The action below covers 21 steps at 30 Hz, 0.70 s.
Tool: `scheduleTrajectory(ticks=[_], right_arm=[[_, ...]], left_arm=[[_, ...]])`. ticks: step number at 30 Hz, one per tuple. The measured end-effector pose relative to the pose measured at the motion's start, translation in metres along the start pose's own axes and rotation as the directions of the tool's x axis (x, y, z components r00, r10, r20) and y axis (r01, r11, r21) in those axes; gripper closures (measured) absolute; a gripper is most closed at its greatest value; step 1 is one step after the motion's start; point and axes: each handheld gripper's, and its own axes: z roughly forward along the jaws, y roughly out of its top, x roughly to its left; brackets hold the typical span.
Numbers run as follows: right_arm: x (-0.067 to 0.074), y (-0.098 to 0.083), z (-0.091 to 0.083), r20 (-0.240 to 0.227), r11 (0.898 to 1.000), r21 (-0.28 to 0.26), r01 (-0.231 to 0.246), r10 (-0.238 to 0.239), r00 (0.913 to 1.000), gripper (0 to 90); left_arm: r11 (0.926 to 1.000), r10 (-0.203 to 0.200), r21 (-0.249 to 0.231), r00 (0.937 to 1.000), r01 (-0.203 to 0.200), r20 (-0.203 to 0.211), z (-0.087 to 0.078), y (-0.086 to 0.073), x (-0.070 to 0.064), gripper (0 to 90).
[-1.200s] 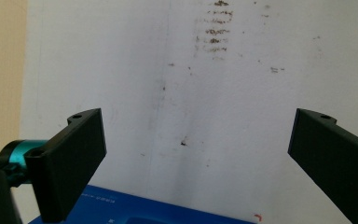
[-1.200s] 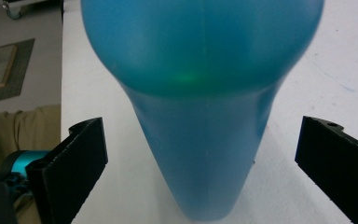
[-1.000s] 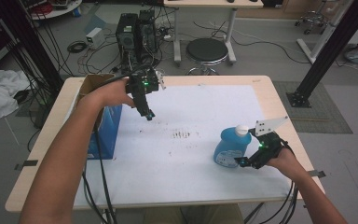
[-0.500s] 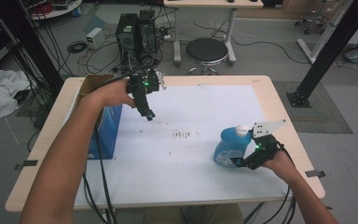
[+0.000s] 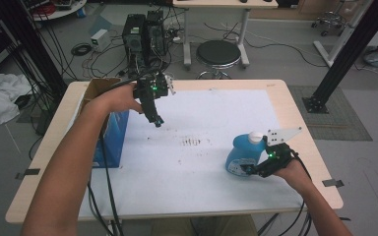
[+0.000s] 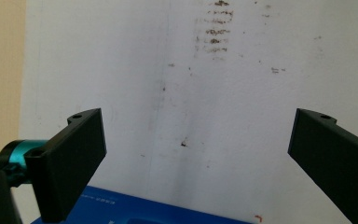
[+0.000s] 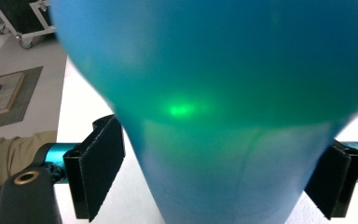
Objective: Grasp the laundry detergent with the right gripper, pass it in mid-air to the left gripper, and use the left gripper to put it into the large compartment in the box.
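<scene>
**Closing on the blue bottle: right-hand grasp in progress**

While my left gripper (image 5: 156, 119) hangs with its jaws spread wide and nothing between them, above the stained white sheet (image 5: 202, 118) and just beyond the blue cardboard box (image 5: 109, 140), my right gripper (image 5: 248, 168) does the work. Its jaws have just been closing, and the translucent blue plastic bottle with a white cap (image 5: 241, 155) stands upright between them. In the right gripper view the bottle body (image 7: 223, 93) looms directly ahead; the pads (image 7: 98, 170) sit just beside its lower flanks, the left one near touching, the right one not clearly in contact. I judge the step as the grasp itself, not yet secured. Next I must squeeze further until both pads press the lower body, then lift straight, keeping the bottle upright.
</scene>
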Motion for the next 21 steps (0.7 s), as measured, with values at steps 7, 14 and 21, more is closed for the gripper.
scheduleTrajectory(ticks=[7, 14, 21], right_arm=[[-0.0015, -0.0006, 0.0002, 0.0, 1.0, -0.011, 0.002, -0.002, 1.0, 17.9], [-0.0022, -0.0017, 0.0008, -0.015, 1.0, -0.018, 0.007, -0.008, 0.9999, 25.8], [-0.0032, -0.0019, 0.0, -0.02, 1.0, -0.025, 0.01, -0.011, 0.9997, 31.6]], left_arm=[[1.0, 0.002, 0.001, 1.0, -0.002, 0.0, 0.0, 0.0, 0.0001, 4.1], [1.0, -0.003, 0.001, 1.0, 0.003, 0.003, 0.0005, -0.0015, -0.0008, 4.1], [1.0, -0.005, 0.0, 1.0, 0.005, 0.002, 0.0009, -0.0016, -0.0002, 4.1]])
